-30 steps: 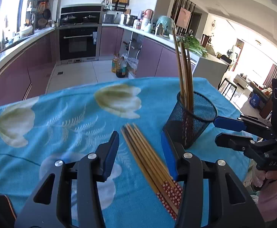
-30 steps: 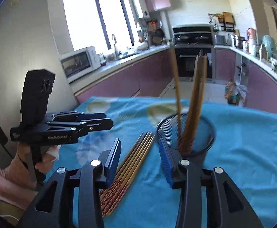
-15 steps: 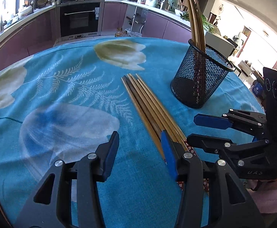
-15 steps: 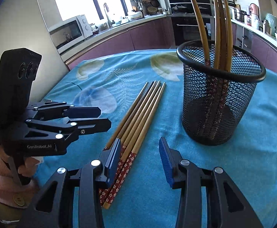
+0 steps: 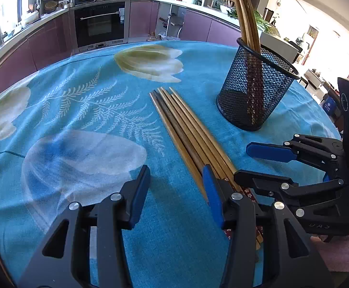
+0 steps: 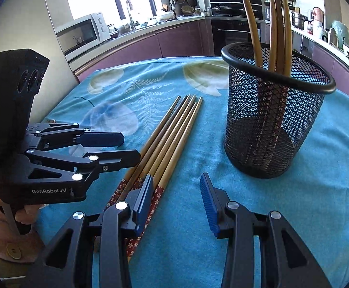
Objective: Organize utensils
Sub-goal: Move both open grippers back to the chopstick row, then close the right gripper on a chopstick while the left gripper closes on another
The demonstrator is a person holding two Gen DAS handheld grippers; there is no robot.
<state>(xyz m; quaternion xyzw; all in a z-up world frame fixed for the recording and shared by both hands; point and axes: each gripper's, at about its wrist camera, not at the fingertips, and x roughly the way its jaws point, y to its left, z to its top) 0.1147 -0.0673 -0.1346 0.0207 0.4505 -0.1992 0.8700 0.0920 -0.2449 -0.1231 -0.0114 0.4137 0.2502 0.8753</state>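
Chopsticks lying loose in a tight row mid-tabletop, patterned ends toward the near edge, waiting for pickup. Left tool spread wide, empty, low beside the row's near ends, its right finger seemingly at the outermost stick. Best to straddle one stick only, close near the patterned end, lift level. Right tool likewise agape and empty, just beside the same ends, crowding the approach. Further right, toward the far edge, mesh holder upright, several sticks already inside; easily tipped by a careless drop.

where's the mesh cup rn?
The mesh cup stands upright on the blue cloth, right of the loose chopsticks in the right wrist view, holding several already.
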